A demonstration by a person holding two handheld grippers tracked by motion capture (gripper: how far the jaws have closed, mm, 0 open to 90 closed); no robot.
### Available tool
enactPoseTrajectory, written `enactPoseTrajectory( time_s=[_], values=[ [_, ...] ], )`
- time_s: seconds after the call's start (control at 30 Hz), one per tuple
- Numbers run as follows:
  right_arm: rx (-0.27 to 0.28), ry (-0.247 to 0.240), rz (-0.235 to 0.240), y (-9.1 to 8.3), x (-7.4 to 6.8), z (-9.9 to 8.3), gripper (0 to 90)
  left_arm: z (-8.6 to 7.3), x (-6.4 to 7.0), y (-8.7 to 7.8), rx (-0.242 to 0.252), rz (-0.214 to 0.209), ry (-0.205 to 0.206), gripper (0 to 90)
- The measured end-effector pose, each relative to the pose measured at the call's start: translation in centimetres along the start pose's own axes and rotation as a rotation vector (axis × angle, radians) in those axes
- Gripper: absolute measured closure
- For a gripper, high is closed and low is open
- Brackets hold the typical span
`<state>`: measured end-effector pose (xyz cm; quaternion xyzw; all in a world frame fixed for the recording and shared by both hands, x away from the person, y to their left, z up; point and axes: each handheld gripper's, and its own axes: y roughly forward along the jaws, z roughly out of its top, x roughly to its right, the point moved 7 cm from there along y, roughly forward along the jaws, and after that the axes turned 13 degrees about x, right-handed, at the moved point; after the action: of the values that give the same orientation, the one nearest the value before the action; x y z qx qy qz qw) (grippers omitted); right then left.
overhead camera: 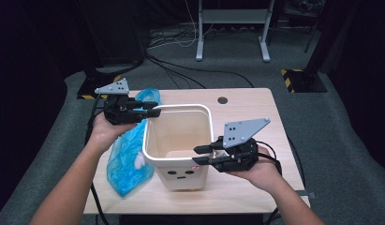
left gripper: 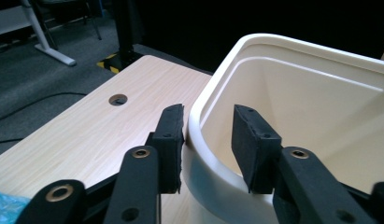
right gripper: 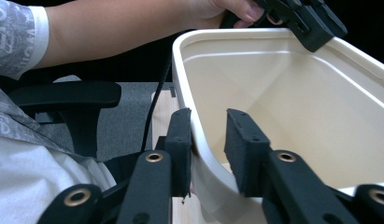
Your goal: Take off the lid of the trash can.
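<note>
A cream plastic bin (overhead camera: 181, 107) with a small face printed on its front stands in the middle of the wooden table (overhead camera: 246, 117). My left gripper (overhead camera: 151, 109) is open and straddles the bin's far-left rim corner. In the left gripper view the outer pad (left gripper: 171, 140) touches the bin (left gripper: 311, 93) wall, while the inner pad stands off it. My right gripper (overhead camera: 196, 155) is open and straddles the near-right rim. In the right gripper view one pad (right gripper: 180, 144) rests outside the bin (right gripper: 297, 102) and the other hangs inside, clear of the wall. The bin looks empty.
A crumpled blue plastic bag (overhead camera: 127, 159) lies against the bin's left side. A cable hole (overhead camera: 222, 100) sits near the table's far edge. Beyond the table are white stand legs (overhead camera: 232, 51) and cables on grey carpet. A black chair armrest (right gripper: 68, 95) lies behind.
</note>
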<state>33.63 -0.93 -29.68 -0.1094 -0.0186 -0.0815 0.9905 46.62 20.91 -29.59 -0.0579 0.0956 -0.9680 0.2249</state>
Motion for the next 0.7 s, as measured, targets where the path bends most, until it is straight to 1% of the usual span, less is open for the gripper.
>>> enactPoseTrajectory(
  time_s=[0.13,0.2,0.27,0.4,0.57,0.7],
  values=[
    [0.004,0.007,0.021,0.2,-0.1,0.0,74.9,0.1,-0.1,0.2,-0.001,0.001,0.003,69.1],
    [0.005,0.009,0.033,0.4,-0.1,0.1,75.7,0.1,-0.2,0.3,-0.006,0.001,0.011,70.3],
    [0.002,0.012,0.046,0.6,-0.2,0.1,75.9,0.1,-0.2,0.4,-0.013,0.001,0.025,71.2],
    [-0.004,0.011,0.066,1.1,-0.2,0.1,76.9,0.1,-0.2,0.8,-0.020,-0.010,0.034,71.6],
    [-0.006,0.013,0.082,1.7,-0.2,0.1,78.4,0.1,-0.3,1.1,-0.021,-0.020,0.038,73.4],
    [-0.006,0.021,0.095,1.9,-0.1,0.1,80.2,0.2,-0.4,1.2,-0.031,-0.016,0.049,75.6]
  ],
)
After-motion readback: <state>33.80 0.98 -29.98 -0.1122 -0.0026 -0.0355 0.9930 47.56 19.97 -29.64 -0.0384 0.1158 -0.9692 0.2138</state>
